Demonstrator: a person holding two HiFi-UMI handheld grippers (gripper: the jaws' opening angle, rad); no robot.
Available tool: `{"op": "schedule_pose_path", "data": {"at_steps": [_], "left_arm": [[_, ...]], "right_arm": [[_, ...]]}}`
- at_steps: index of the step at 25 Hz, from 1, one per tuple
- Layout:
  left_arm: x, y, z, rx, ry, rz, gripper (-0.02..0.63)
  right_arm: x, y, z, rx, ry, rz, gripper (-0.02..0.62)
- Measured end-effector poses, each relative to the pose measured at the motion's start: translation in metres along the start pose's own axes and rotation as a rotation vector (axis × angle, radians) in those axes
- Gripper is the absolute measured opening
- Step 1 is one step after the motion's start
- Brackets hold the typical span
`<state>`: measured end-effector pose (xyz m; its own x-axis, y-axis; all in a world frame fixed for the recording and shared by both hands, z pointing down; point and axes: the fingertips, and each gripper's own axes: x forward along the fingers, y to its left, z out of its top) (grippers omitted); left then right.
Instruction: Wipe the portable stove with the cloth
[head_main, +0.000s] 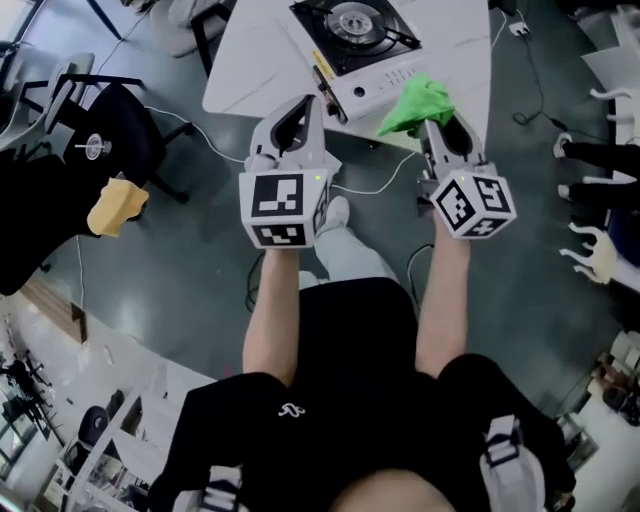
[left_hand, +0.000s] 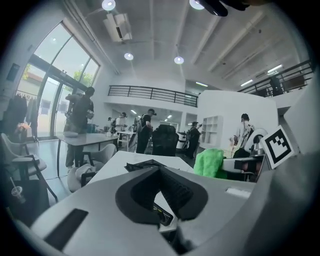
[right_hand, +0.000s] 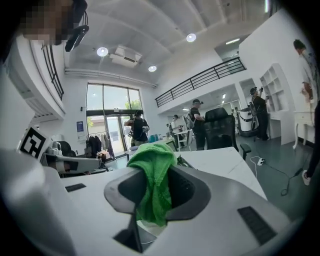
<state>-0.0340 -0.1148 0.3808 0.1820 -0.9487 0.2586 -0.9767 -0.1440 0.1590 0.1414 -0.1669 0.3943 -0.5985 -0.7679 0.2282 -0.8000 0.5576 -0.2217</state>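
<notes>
Green cloth (right_hand: 155, 170) is bunched between the closed jaws of the right gripper (head_main: 436, 132), which grips it at the near edge of the white table (head_main: 250, 60) (a wad sits above the pads, a tail hangs below). On that table, just beyond the cloth, sits the portable stove (head_main: 362, 42), its black burner top facing up. The left gripper (left_hand: 160, 169) is raised alongside, its jaws pressed together with nothing between them. Off to the person's left, a yellow rag (head_main: 116, 206) is draped at the edge of a black chair (head_main: 125, 130).
</notes>
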Motion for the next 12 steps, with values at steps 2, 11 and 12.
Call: {"op": "schedule_pose_path", "data": {"at_steps": [2,11,12], "left_arm": [[0.013,0.003,0.004,-0.001,-0.001,0.018,-0.001],[0.018,0.03,-0.001,-0.052,0.053,0.107,-0.001],[0.018,0.032,-0.005,-0.06,0.062,0.108,0.0]], "right_arm": [[0.023,-0.004,0.002,-0.001,0.016,0.027,0.094],[0.069,0.027,-0.009,-0.068,0.134,0.148,0.094],[0.07,0.029,-0.013,-0.075,0.144,0.142,0.094]]}}
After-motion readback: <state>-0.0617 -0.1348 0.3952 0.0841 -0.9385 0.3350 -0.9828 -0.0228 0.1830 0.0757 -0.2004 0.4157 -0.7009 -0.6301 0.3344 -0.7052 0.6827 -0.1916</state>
